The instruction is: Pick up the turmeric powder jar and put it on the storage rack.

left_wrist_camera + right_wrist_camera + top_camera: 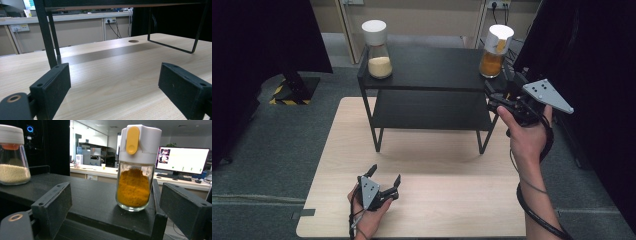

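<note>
— Where's the orange spice jar (495,50)?
— Upright at the right corner of the black shelf's (427,70) top, the right claw (503,90) near it, spread wide, holding nothing.
— The left claw (385,177)?
— Low over the bench (422,210), also spread apart.

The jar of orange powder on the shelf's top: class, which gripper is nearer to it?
The right gripper: it is raised beside the jar of orange powder, open, facing it. The left gripper rests low on the table, in front of the shelf.
</note>
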### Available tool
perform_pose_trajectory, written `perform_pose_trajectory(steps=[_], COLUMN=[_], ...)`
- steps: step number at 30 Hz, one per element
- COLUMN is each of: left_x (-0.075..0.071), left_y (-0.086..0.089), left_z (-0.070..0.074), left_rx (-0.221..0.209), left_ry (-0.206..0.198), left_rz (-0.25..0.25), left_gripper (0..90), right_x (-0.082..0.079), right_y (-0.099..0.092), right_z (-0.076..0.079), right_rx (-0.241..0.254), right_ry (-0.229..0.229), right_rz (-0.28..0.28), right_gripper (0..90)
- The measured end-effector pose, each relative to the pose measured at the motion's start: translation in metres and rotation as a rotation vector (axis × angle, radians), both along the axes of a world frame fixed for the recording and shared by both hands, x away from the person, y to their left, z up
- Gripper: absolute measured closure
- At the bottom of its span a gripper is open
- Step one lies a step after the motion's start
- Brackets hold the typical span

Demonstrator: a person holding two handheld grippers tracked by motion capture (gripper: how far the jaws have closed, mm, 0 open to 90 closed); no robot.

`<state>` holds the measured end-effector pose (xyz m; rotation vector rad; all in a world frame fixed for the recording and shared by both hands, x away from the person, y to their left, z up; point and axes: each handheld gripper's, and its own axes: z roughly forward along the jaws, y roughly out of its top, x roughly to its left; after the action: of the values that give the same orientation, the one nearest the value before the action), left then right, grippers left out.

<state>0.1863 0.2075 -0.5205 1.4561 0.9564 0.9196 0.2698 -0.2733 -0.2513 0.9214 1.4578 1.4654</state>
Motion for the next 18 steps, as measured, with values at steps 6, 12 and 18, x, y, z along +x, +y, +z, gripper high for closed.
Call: perform_pose_trajectory(steps=[6, 12, 18], left_x=[0.0, 0.0, 0.0], left_y=[0.0, 0.0, 0.0], left_z=[0.0, 0.0, 0.001], left_rx=[0.0, 0.002, 0.006], left_ry=[0.001, 0.0, 0.001], left_rz=[0.0, 0.001, 0.0], left_gripper=[10.3, 10.3, 10.3], right_x=[-0.005, -0.011, -0.016], right_y=[0.0, -0.001, -0.001], right_z=[-0.007, -0.014, -0.022], right_rx=[-0.007, -0.011, -0.013], right_ry=[-0.001, 0.004, 0.008], right_rz=[0.011, 0.026, 0.036], right_gripper=[11.2, 11.2, 11.2])
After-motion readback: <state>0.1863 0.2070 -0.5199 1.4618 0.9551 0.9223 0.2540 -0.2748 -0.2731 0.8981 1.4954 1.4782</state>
